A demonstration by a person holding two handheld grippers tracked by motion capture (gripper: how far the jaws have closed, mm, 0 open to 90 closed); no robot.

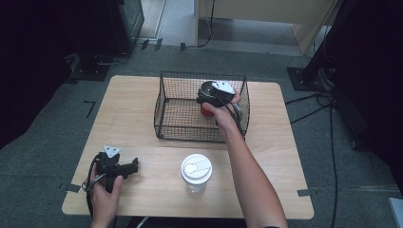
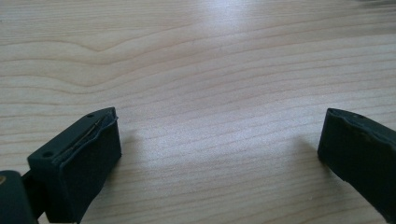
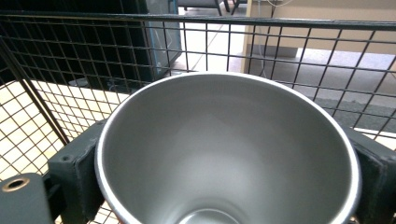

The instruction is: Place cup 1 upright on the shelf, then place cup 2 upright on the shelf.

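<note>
Metal cup [image 3: 229, 149], apparently red outside, gripped by right tongs [image 1: 209, 105] inside wire basket [image 1: 166, 90] on wooden table [image 1: 142, 180]; left tongs [image 2: 219, 154] open.

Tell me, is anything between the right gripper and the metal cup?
Nothing visible. The right gripper has its jaws on either side of the metal cup, inside the wire basket.

A light wood table [image 1: 138, 123] with rounded corners stands on grey carpet [image 1: 52, 142]. Small strips of dark tape [image 1: 89, 108] mark the carpet around it. To the left and right the room falls into deep shadow, with a black stand base [image 1: 306, 78] at the right and black cables [image 1: 328, 123] trailing over the floor. Beyond the table, pale wooden furniture [image 1: 266, 14] stands on a lighter floor. The light is soft and falls from above.
</note>
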